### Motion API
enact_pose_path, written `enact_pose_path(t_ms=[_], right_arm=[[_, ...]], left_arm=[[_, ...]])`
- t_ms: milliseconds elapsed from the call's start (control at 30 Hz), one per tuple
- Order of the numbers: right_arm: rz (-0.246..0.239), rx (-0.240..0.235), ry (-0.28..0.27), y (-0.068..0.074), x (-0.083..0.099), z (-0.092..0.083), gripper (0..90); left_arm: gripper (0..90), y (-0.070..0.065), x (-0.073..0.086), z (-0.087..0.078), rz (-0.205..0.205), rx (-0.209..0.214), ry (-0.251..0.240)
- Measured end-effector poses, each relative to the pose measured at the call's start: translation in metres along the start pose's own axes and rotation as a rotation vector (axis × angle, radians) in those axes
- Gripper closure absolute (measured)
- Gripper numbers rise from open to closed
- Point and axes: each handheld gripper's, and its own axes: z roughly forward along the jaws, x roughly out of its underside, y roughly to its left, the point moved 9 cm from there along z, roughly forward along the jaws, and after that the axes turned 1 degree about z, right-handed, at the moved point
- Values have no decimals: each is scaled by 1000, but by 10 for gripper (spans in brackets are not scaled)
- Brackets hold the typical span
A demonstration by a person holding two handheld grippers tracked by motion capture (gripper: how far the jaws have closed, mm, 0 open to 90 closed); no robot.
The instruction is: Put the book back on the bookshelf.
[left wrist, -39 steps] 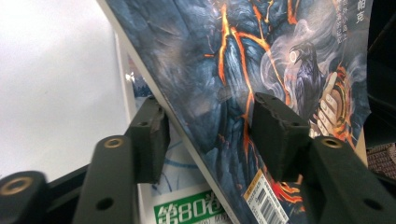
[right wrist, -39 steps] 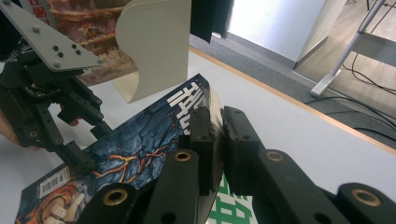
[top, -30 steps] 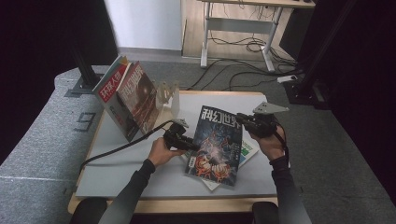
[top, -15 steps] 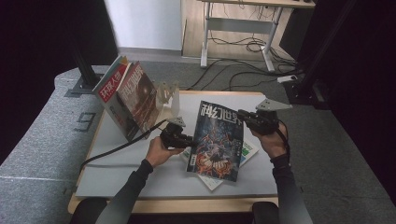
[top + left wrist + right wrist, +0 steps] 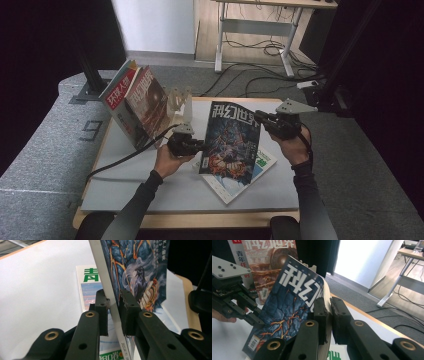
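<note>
A dark blue magazine (image 5: 230, 145) with a crow on its cover (image 5: 136, 272) hangs tilted above the table, held at both side edges. My left gripper (image 5: 197, 146) grips its left edge; its jaws (image 5: 113, 296) have just been closing and now press on the spine between them. At the upper right edge my right gripper (image 5: 260, 118) is shut on the curled pages (image 5: 327, 302). Across the blue cover (image 5: 287, 307) the left gripper (image 5: 254, 317) is seen biting the far edge. A green and white magazine (image 5: 262, 162) lies flat underneath (image 5: 87, 287).
Two magazines (image 5: 135, 100) stand leaning in a clear rack (image 5: 182, 102) at the back left, also seen behind the cover (image 5: 262, 262). The white mat (image 5: 150, 185) covers the wooden table. A black cable (image 5: 130, 155) trails left from the left gripper.
Both hands have lifted the blue magazine a little, and it stands steeper over the green one. The left gripper's jaws have closed onto its left edge.
</note>
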Motion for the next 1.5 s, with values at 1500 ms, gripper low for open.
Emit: enact_pose_path(t_ms=[1500], right_arm=[[160, -176, 15, 1, 58, 11, 761]], left_arm=[[834, -17, 20, -25, 51, 52, -23]])
